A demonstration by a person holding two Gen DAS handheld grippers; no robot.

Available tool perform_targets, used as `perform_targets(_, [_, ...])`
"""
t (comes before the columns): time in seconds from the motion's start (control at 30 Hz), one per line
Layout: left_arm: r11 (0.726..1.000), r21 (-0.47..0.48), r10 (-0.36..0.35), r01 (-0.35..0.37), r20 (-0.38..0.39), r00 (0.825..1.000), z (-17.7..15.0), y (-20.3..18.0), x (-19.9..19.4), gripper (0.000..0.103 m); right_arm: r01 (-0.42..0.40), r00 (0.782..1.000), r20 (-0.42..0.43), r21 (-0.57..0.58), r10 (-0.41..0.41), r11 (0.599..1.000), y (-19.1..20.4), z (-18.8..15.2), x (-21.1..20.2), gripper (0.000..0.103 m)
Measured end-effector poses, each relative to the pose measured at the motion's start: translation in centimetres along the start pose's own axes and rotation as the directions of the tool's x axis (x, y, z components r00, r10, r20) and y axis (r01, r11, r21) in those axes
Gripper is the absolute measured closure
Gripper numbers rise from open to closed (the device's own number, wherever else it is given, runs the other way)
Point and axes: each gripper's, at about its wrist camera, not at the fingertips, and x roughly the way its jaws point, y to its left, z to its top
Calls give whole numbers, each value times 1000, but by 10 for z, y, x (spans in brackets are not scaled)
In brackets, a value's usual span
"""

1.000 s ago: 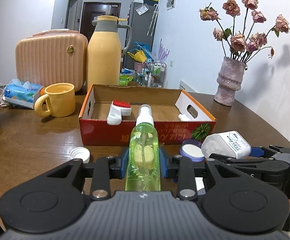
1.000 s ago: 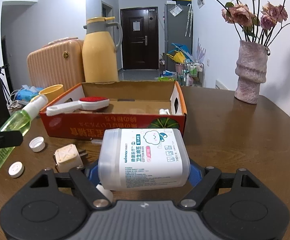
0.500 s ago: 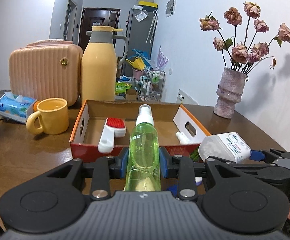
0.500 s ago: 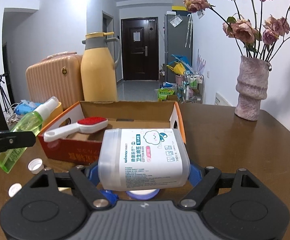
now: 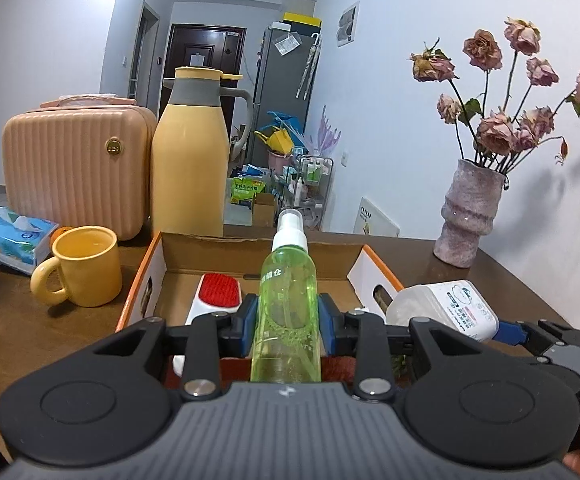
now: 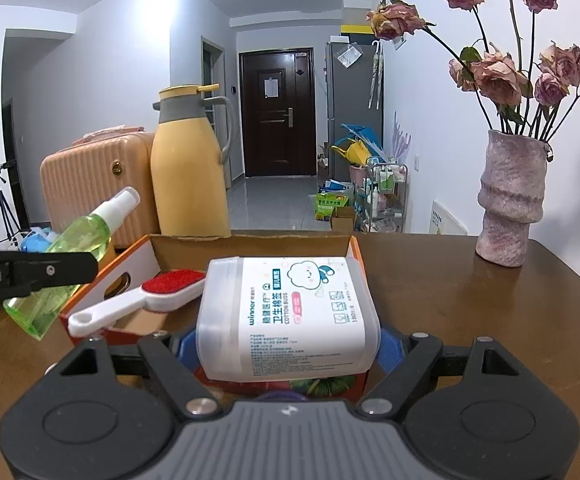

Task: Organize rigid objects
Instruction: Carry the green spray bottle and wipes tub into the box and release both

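Observation:
My left gripper (image 5: 287, 320) is shut on a green spray bottle (image 5: 287, 300) with a white nozzle, held just over the near wall of the open cardboard box (image 5: 257, 254). The right gripper (image 6: 285, 346) is shut on a white cotton-bud box (image 6: 290, 316), also raised at the box's near edge. In the left wrist view the cotton-bud box (image 5: 446, 308) shows at the right. The spray bottle (image 6: 77, 248) appears at the left of the right wrist view. A white brush with a red pad (image 6: 145, 296) lies inside the cardboard box.
Behind the box stand a yellow thermos jug (image 5: 191, 160), a pink ribbed case (image 5: 73, 164), a yellow mug (image 5: 81, 266) and a tissue pack (image 5: 13, 238). A vase of dried roses (image 5: 472, 216) stands at the back right of the brown table (image 6: 470, 292).
Both grippers have risen and moved forward toward the cardboard box with their loads. The loose caps and small items on the table have dropped out of view below.

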Motion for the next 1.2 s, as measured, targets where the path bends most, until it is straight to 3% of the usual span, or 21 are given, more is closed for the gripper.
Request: perform_targets(1.2, [992, -70, 103, -109, -84, 991, 23, 30, 130, 71, 5, 1000, -26, 6, -5, 1000, -6, 25, 107, 22])
